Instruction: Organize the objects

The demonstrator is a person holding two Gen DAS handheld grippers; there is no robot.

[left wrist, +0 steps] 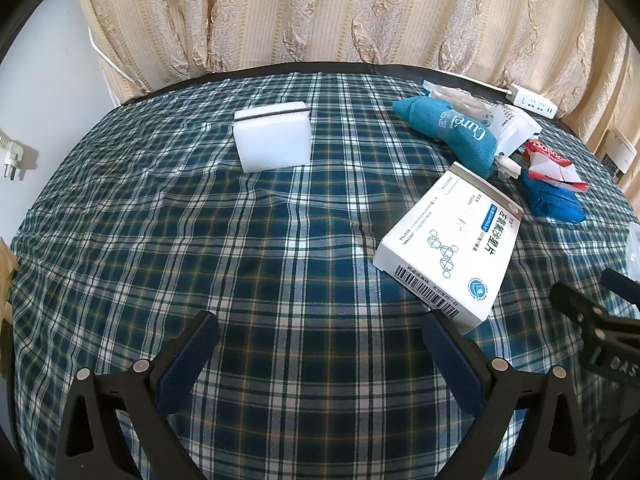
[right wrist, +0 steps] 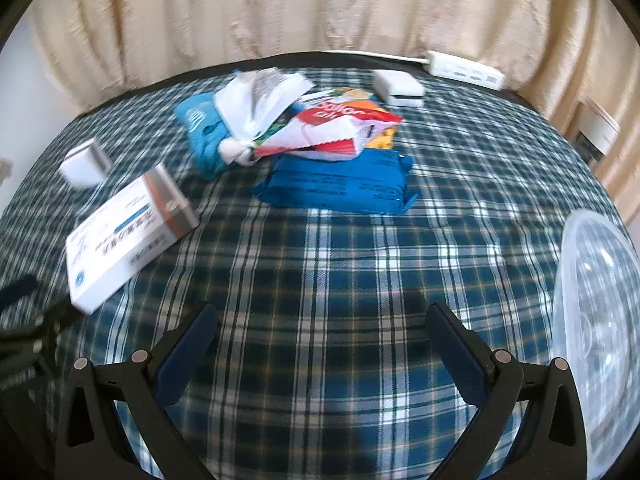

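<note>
Over a plaid tablecloth [left wrist: 160, 240], the left gripper [left wrist: 320, 336] and right gripper [right wrist: 322, 328] hover with jaws wide apart and empty, a white medicine box [left wrist: 448, 248] lying just beyond the left gripper's right finger.

- A room in a home is shown, not a lab or a shop.
- A table is covered with a blue-green plaid cloth [left wrist: 280, 240].
- Patterned beige curtains [left wrist: 320, 16] are hung close behind it.
- A white power strip [right wrist: 464, 65] is laid at the far edge.
- Household packets, a medicine box [left wrist: 448, 248] and a clear plastic tub [right wrist: 600, 320] are scattered about.
</note>
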